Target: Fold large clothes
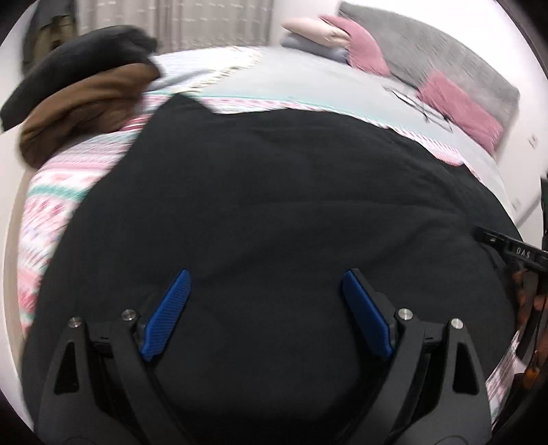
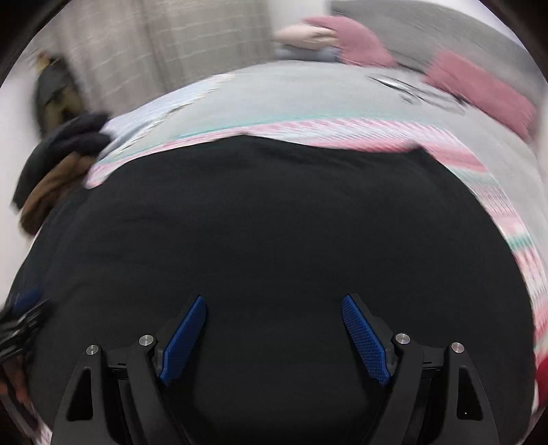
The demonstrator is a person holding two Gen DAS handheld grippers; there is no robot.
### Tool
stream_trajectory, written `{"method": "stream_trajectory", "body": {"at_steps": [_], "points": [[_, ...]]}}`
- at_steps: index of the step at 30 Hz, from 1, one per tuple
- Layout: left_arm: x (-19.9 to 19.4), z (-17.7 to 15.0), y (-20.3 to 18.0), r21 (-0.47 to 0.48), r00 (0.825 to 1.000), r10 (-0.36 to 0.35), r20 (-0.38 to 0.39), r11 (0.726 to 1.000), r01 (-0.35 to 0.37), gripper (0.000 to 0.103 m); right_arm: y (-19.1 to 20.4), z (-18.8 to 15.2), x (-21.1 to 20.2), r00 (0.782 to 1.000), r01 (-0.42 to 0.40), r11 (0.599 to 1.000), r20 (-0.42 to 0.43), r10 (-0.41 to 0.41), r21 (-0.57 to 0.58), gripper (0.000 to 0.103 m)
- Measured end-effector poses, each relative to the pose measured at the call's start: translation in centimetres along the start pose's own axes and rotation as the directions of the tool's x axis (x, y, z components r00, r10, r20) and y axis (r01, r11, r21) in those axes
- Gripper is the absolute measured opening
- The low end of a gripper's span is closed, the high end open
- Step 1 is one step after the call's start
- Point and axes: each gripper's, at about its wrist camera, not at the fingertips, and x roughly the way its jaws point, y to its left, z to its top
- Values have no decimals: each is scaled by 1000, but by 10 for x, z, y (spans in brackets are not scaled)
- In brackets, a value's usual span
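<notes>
A large black garment (image 1: 274, 205) lies spread flat on the patterned bedspread and fills most of both views; it also shows in the right wrist view (image 2: 274, 222). My left gripper (image 1: 267, 277) is open and empty just above the garment's near part. My right gripper (image 2: 274, 303) is open and empty above the same garment. The right gripper's body shows at the right edge of the left wrist view (image 1: 513, 250), and the left gripper shows blurred at the left edge of the right wrist view (image 2: 20, 325).
A pile of brown and black clothes (image 1: 85, 99) sits at the bed's far left corner. The pink and teal patterned blanket (image 1: 68, 191) covers the bed. Pink pillows (image 1: 459, 106) and a grey headboard (image 1: 445, 51) lie at the far right. Curtains (image 1: 178, 20) hang behind.
</notes>
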Motion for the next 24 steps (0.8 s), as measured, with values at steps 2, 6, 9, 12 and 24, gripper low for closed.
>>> {"method": "stream_trajectory", "body": {"at_steps": [2,6,9,12,24], "points": [[-11,-6,8,6,998,69,9,998,-70,91,-25,-3,-3,998,61,997,1,-62,54,83],[-31,-19,18,-11,981,191,17,981,-191,91,-48,-11,-13,985,172,981,1,-173,88,83],[-61,-28,35,-113,965,258,45,961,-251,91,-47,-17,-20,955,296,953,5,-297,63,83],[-94,-38,48,-214,973,215,83,957,-193,91,-45,-16,-34,970,241,968,28,-243,73,83],[-110,-83,58,-517,992,-128,-21,850,99,101,47,-23,-60,985,83,977,165,-51,-195,83]]}}
